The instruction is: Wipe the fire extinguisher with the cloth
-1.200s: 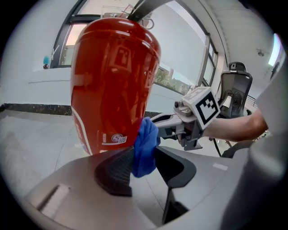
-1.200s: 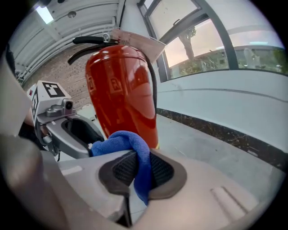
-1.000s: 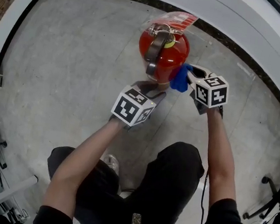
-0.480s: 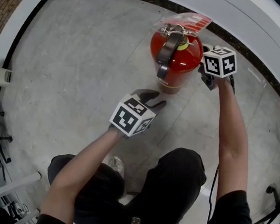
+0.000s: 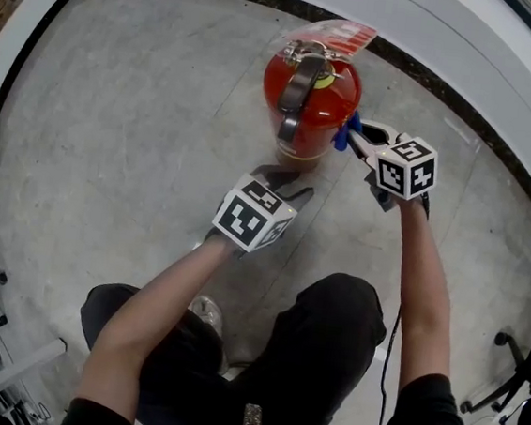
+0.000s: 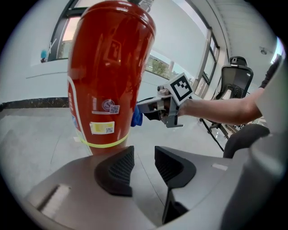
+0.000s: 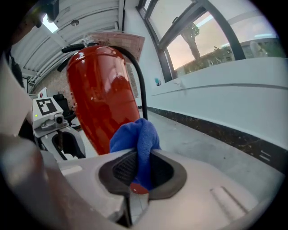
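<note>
A red fire extinguisher [image 5: 311, 94] stands upright on the grey floor, with a black handle and hose and a tag on top. My right gripper [image 5: 354, 136] is shut on a blue cloth [image 5: 345, 130], which presses against the extinguisher's right side. In the right gripper view the blue cloth [image 7: 137, 143] bulges out between the pads, touching the red cylinder [image 7: 101, 99]. My left gripper [image 5: 292, 181] stands open just in front of the extinguisher's base, nothing between its jaws. The left gripper view has the extinguisher [image 6: 108, 76] close ahead, with the right gripper [image 6: 148, 108] and blue cloth [image 6: 136, 117] beside it.
A white wall with a dark skirting [image 5: 465, 105] curves behind the extinguisher. Office chair legs [image 5: 508, 374] stand at the right edge, an office chair [image 6: 236, 81] shows at the far right. The person's knees [image 5: 329, 327] are below the grippers.
The right gripper with the cloth went up and back along the extinguisher's right side, then came back down to its near right side. The left gripper has stayed put.
</note>
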